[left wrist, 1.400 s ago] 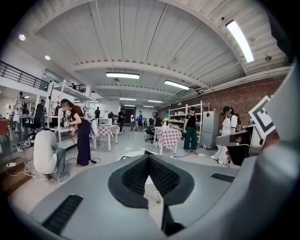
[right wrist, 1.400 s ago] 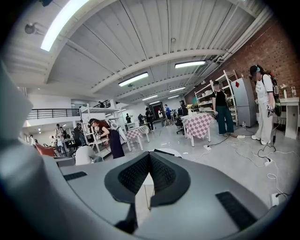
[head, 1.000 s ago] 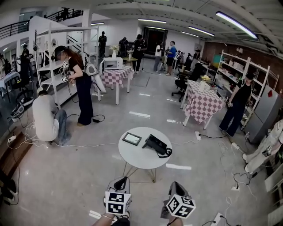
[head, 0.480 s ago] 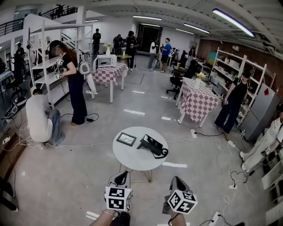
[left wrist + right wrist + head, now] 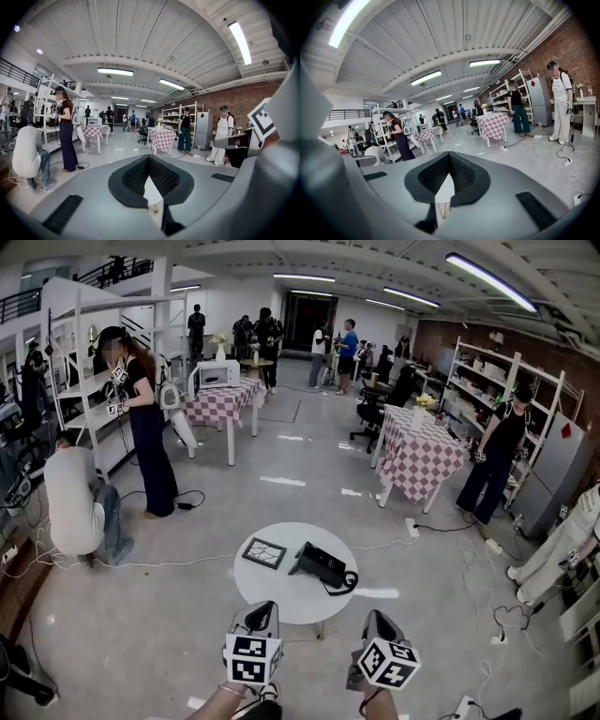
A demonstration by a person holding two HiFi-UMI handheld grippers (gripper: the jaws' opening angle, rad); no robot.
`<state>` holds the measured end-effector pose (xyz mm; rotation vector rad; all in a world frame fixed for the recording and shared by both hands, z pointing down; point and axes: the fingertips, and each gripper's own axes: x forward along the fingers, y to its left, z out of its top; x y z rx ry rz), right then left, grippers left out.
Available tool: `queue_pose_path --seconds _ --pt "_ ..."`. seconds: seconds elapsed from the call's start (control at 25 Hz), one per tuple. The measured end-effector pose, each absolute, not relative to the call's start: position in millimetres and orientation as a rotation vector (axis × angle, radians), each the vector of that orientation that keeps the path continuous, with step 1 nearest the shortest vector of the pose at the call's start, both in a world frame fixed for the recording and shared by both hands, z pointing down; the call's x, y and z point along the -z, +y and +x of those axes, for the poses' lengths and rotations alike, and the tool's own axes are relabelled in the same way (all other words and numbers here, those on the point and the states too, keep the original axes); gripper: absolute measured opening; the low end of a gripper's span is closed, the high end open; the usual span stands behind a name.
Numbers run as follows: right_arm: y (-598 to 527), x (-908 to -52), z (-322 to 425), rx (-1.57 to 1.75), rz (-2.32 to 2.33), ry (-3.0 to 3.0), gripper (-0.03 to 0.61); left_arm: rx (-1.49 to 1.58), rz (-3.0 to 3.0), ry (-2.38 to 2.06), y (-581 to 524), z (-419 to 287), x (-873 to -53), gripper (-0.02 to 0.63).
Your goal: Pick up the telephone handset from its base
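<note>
1. As the head view shows it, I have both grippers low at the near edge of the scene, short of the round white table point(image 5: 305, 601). Neither touches the table or anything on it.
2. Left gripper point(image 5: 262, 613): in the left gripper view its fingers point(image 5: 133, 176) are closed, with the tips meeting and nothing between them.
3. Right gripper point(image 5: 377, 620): in the right gripper view its fingers point(image 5: 431, 176) are likewise closed tip to tip and carry nothing.
4. Telephone handset point(image 5: 309, 560): it is black and, as far as I can make out at this size, lies seated on its base point(image 5: 332, 568). The set stands on the right half of the table top, well apart from both grippers.
5. Coiled cord point(image 5: 344, 585): it loops at the near right corner of the base and rests on the table.
6. Dark-framed flat panel point(image 5: 264, 553): it lies on the left half of the table, just beside the telephone and not touching it.
7. Surroundings: a checked-cloth table point(image 5: 419, 456) stands at far right. A crouching person point(image 5: 75, 507) is at far left, with loose cables on the floor nearby.
</note>
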<state>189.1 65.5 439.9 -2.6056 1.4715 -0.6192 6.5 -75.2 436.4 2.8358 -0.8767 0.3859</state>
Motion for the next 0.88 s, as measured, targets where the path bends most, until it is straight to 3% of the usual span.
queue_pose_path --seconds 0.88 --pt "-43.8 -453.6 245.2 0.671 -2.614 1.425 0.025 -0.449 2.851 -0.822 -189.4 73.5 -447.6 0.009"
